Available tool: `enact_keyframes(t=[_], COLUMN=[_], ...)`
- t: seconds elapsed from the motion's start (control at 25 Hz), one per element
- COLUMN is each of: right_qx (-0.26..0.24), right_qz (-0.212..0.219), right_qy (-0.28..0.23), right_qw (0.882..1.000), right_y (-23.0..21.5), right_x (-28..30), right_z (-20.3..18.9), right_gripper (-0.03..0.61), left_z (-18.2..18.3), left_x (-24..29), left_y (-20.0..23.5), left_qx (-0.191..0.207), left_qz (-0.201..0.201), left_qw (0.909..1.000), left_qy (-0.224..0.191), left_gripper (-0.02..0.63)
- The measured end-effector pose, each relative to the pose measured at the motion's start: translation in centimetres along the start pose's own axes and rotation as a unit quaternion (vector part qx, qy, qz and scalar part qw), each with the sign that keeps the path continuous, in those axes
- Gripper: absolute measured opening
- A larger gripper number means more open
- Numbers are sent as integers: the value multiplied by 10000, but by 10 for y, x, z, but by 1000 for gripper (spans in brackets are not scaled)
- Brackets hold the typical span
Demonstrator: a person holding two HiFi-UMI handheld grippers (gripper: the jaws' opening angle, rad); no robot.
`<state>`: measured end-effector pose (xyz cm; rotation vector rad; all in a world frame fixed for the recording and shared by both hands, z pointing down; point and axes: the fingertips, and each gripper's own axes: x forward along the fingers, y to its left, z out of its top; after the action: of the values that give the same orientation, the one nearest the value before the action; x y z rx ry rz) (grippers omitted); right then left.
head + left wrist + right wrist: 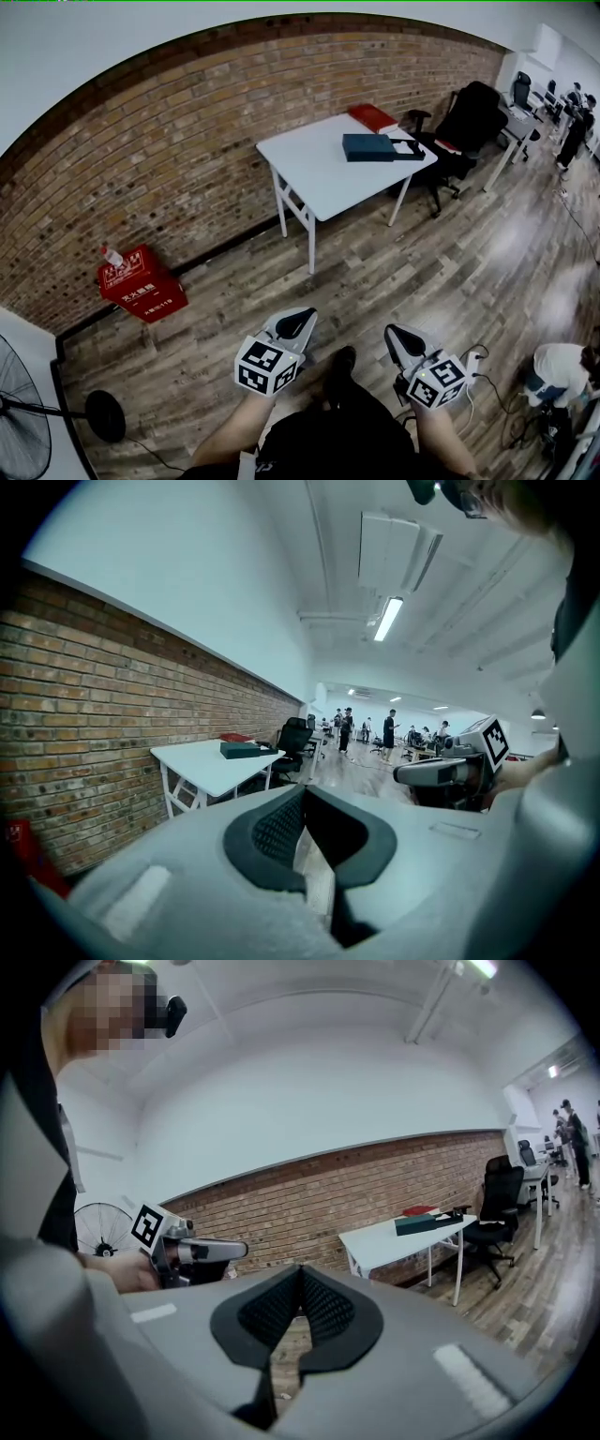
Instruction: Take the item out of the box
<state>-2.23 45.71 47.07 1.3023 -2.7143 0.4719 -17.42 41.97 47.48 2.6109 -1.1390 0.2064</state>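
Observation:
Far ahead, a dark teal flat box (367, 147) lies on a white table (319, 173) by the brick wall, with a black item (409, 148) beside it and a red flat box (372, 117) behind. The same teal box (242, 750) shows small in the left gripper view and again in the right gripper view, teal box (424, 1224). My left gripper (298, 323) and right gripper (401, 339) are held low over the wooden floor, well short of the table. Both point toward it, pads together, with nothing held.
A red cabinet (141, 284) stands against the wall at left, a floor fan (23, 403) at the bottom left. A black office chair (469, 117) sits right of the table. Cables (497, 394) and a crouching person (562, 366) are at the lower right; more people stand by desks beyond.

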Motion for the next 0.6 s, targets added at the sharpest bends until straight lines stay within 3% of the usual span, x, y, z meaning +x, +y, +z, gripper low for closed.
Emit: enact_keyframes(t=[0.32,0.6], right_qx=[259,598], right_qz=[148,61], right_qy=[93,-61], right_qw=[9995,9982], right_y=[-56,-134], right_x=[60,112], right_z=[5,24], right_gripper=[0,0], left_z=[5,27], left_x=[58,147], left_y=[44,67], left_qx=[-20,205], left_qz=[158,-173], left_qw=[9997,9981], left_qy=[195,548], left_gripper=[0,0])
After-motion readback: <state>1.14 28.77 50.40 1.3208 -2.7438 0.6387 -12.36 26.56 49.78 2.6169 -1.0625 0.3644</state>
